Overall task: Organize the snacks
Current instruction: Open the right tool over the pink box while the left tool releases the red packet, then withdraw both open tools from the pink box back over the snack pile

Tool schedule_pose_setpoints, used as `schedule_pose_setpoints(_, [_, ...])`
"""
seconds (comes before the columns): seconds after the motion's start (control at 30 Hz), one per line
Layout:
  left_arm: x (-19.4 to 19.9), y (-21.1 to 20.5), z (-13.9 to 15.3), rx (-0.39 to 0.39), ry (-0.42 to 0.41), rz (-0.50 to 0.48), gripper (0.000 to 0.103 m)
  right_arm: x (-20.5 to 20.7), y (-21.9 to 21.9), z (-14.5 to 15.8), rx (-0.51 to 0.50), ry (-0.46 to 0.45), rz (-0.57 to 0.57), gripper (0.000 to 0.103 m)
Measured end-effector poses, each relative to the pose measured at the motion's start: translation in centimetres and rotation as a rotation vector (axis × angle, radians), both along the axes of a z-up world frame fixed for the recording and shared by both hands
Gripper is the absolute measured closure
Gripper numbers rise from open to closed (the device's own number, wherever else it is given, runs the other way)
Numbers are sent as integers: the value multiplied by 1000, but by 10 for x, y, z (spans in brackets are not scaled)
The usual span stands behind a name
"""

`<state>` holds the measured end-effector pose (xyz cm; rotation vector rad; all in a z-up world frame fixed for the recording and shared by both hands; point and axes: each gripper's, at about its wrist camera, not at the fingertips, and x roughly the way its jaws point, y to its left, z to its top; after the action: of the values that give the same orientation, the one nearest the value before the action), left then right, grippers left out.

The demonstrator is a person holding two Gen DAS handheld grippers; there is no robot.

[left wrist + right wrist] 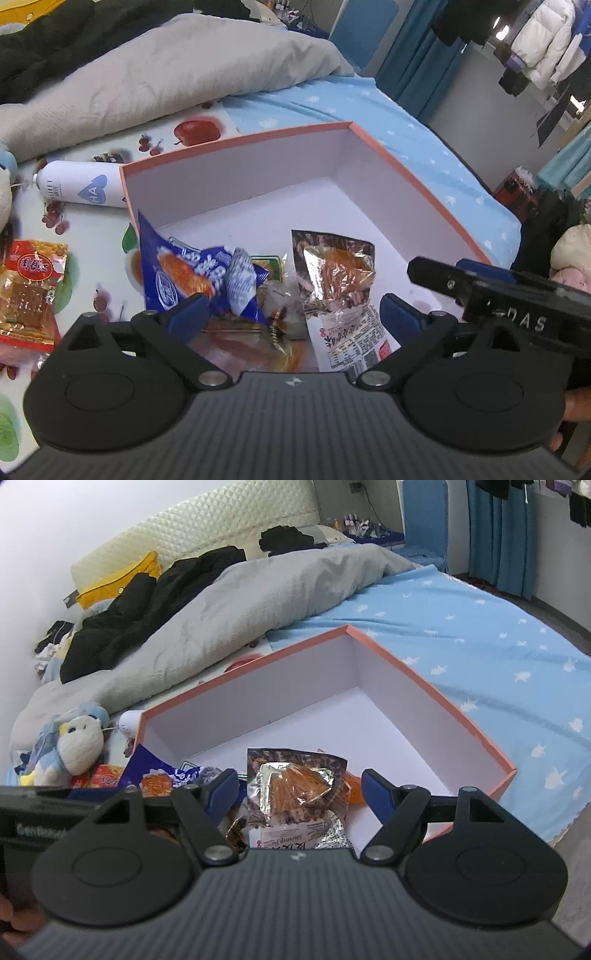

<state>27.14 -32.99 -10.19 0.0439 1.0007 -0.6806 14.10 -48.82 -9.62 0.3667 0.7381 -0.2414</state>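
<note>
You get soft, even daylight in both views, cool in tone, with no hard shadows. Take the pink-rimmed box [424, 192] as your landmark: its white inner walls are the brightest surface, and only a faint shade sits in its far corner. Just inside its near edge, the foil snack packet [332, 273] throws small glints, and in the right wrist view the same foil [295, 786] glares slightly. The blue snack bag [192, 273] beside it is smeared by motion blur. Above and right of the box, a bright window patch [500, 27] blows out. Away from the box, the fisheye bends straight lines, and the frame corners fall to soft vignette.
</note>
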Motion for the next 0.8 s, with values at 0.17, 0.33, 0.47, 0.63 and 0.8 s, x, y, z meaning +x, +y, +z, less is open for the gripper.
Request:
schedule_pose_setpoints(0.17, [0, 7, 4, -13, -6, 21, 3, 0, 0, 2, 3, -4, -4, 28])
schedule_pose_setpoints(0.33, [-10, 20, 28, -42, -58, 41, 3, -6, 7, 16, -4, -32, -6, 28])
schedule_pose_setpoints(0.47, [-23, 37, 54, -66, -119, 62, 3, -16, 18, 33, -18, -72, 0, 28])
schedule_pose_setpoints(0.63, [-48, 68, 86, -85, -208, 87, 3, -36, 40, 55, -25, -137, 16, 28])
schedule_pose_setpoints(0.8, [-72, 107, 108, -102, -266, 110, 3, -52, 68, 74, -22, -190, 41, 28])
